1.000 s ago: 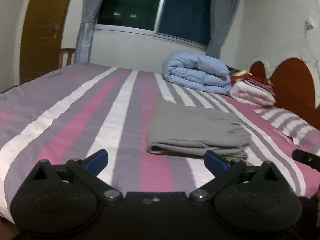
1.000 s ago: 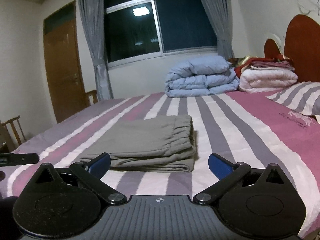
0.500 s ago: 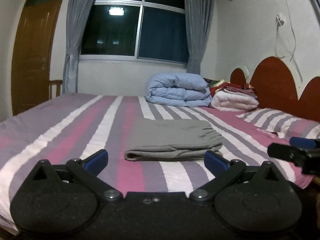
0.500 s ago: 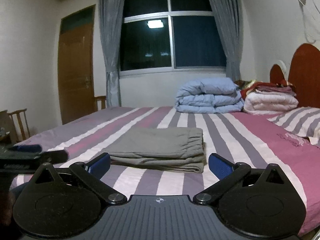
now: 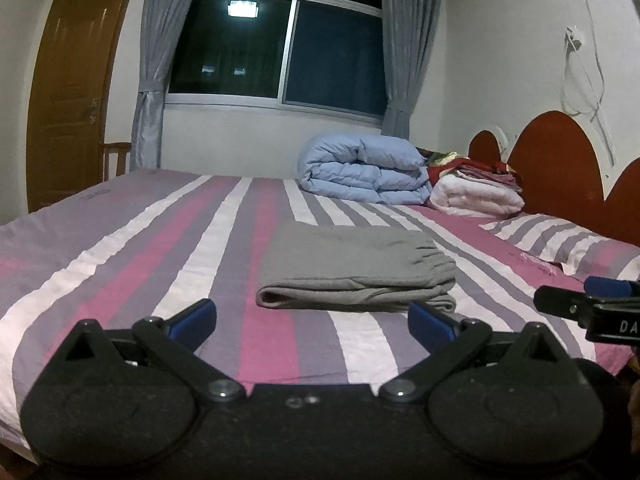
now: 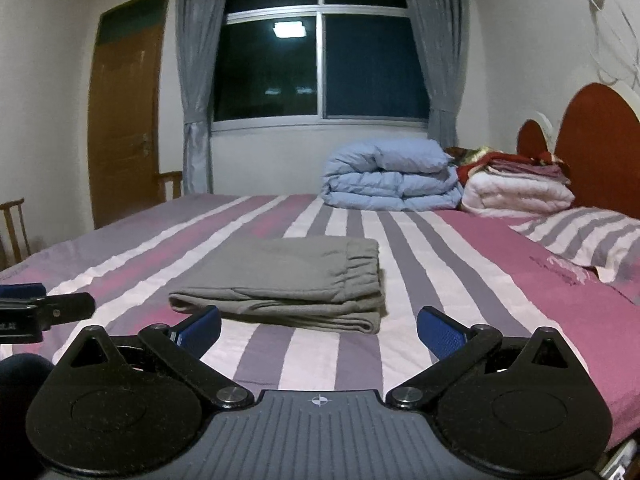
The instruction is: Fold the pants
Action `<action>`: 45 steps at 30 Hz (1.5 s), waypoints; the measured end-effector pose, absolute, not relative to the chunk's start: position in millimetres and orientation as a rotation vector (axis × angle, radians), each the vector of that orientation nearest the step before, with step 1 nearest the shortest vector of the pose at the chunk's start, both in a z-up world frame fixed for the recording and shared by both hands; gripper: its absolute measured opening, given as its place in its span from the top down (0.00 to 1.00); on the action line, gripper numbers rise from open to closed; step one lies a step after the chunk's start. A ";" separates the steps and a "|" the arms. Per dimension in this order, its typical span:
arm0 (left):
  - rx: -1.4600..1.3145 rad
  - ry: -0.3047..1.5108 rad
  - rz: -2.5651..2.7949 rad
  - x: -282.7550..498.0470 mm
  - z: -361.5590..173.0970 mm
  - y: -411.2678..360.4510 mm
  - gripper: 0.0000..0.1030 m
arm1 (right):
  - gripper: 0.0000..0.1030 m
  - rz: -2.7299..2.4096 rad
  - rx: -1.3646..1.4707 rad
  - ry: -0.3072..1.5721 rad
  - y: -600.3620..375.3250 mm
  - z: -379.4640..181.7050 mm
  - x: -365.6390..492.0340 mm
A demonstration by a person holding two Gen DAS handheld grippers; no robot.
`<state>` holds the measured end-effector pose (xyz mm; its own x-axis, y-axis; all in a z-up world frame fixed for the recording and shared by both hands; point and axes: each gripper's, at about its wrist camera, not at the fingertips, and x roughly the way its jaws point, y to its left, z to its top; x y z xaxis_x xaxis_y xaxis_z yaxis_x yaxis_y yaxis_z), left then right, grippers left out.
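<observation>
The grey pants (image 5: 352,268) lie folded into a flat rectangle on the striped bed (image 5: 120,264), elastic waistband to the right. They also show in the right wrist view (image 6: 288,280). My left gripper (image 5: 312,320) is open and empty, held back from the pants near the bed's front edge. My right gripper (image 6: 319,330) is open and empty, also short of the pants. Each gripper shows at the edge of the other's view: the right gripper (image 5: 592,304) and the left gripper (image 6: 40,308).
A rolled blue duvet (image 5: 360,174) and a stack of folded blankets (image 5: 476,192) sit at the far side by the red headboard (image 5: 560,164). A striped pillow (image 5: 560,240) lies at the right. A window, curtains, wooden door (image 6: 124,116) and chairs (image 6: 14,224) stand behind.
Both grippers have pulled back and levelled out away from the pants, so more of the room shows. The pants have stayed put.
</observation>
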<state>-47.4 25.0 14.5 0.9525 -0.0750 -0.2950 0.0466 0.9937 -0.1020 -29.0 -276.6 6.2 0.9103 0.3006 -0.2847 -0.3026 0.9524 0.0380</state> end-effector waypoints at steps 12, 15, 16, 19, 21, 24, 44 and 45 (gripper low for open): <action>-0.094 0.307 -0.054 -46.8 13.9 26.2 0.06 | 0.00 0.318 -0.011 0.308 -280.1 0.7 -27.7; -0.089 0.308 -0.055 -47.4 13.5 25.5 0.06 | 0.00 0.317 -0.009 0.308 -280.6 0.9 -28.2; -0.089 0.309 -0.055 -47.8 13.3 25.4 0.06 | 0.00 0.317 -0.009 0.309 -280.0 0.5 -28.6; -0.090 0.307 -0.055 -48.1 13.3 25.7 0.06 | 0.00 0.315 -0.002 0.311 -280.9 0.5 -29.3; -0.089 0.309 -0.054 -47.5 13.3 25.8 0.06 | 0.00 0.315 -0.001 0.312 -281.7 -0.1 -29.4; -0.089 0.306 -0.055 -47.7 13.2 25.5 0.06 | 0.00 0.316 -0.002 0.312 -281.7 0.0 -29.4; -0.089 0.307 -0.059 -45.0 11.7 24.0 0.06 | 0.00 0.312 0.007 0.313 -285.6 -0.1 -29.0; -0.089 0.307 -0.057 -45.5 12.1 23.9 0.06 | 0.00 0.312 0.008 0.312 -286.3 -0.1 -29.0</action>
<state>-45.5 23.9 12.1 0.9517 -0.0696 -0.2989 0.0426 0.9945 -0.0958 -29.0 -286.3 -0.1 0.9042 0.3029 -0.3011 -0.3004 0.9522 0.0559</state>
